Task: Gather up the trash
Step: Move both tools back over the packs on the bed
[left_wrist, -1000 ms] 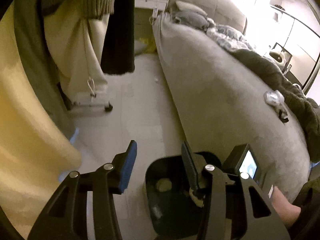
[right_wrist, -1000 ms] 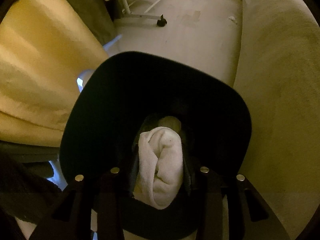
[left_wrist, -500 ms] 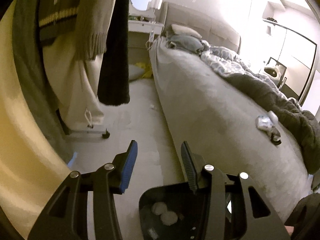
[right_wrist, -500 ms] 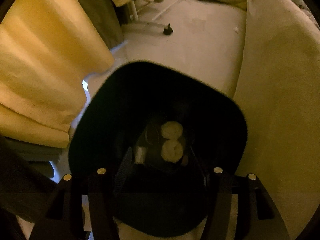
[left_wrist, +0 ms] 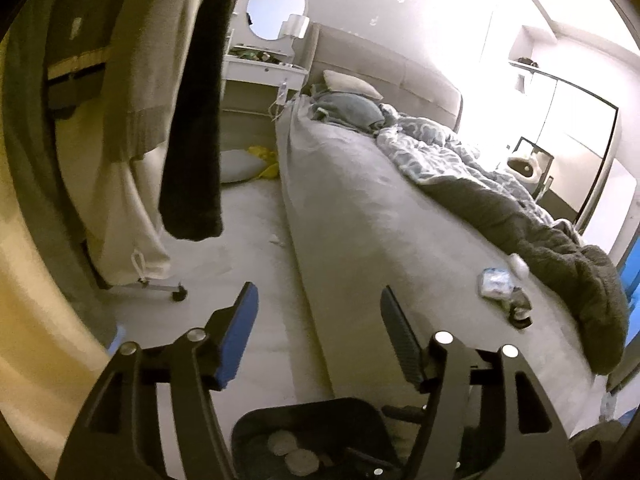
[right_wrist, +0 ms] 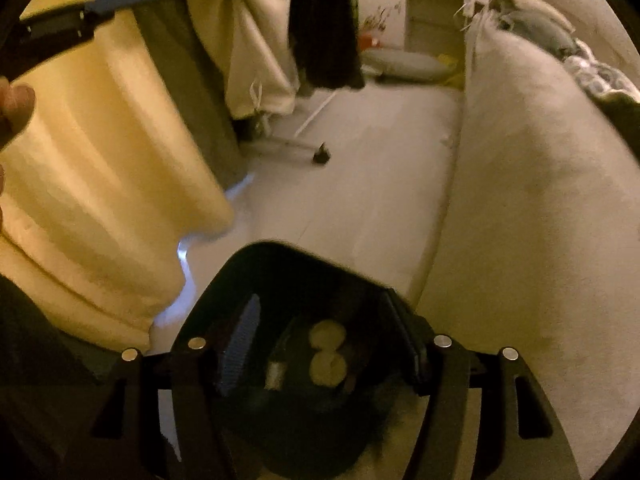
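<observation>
- White wad gone from right gripper (right_wrist: 320, 344): fingers just opened, nothing between, above black bin (right_wrist: 280, 272).
- Left gripper (left_wrist: 316, 320) fingers also just opened, empty.
- Trash wrappers (left_wrist: 496, 282) lie on bed (left_wrist: 360, 220).

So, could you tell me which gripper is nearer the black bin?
Right. The right gripper hangs directly above the black bin, jaws open and empty; the left gripper sits higher, aimed toward the bed.
</observation>
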The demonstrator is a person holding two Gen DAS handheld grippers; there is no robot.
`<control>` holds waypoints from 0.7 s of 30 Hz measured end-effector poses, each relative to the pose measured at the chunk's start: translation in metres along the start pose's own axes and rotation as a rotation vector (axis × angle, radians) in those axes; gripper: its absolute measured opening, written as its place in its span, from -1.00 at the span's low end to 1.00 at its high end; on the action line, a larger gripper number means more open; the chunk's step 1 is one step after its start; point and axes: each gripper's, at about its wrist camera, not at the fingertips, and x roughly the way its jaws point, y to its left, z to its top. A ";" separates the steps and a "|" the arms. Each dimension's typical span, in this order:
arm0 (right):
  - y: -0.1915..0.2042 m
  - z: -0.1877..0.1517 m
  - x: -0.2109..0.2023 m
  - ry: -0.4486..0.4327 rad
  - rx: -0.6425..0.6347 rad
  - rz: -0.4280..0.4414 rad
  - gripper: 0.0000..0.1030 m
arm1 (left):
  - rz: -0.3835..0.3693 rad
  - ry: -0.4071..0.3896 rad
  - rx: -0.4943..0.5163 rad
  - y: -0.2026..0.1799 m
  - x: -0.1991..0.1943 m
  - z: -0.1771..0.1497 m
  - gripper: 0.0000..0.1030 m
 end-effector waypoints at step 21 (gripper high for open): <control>-0.133 -0.021 -0.110 -0.228 0.176 -0.214 0.62 | -0.155 0.033 0.083 -0.100 0.045 0.004 0.60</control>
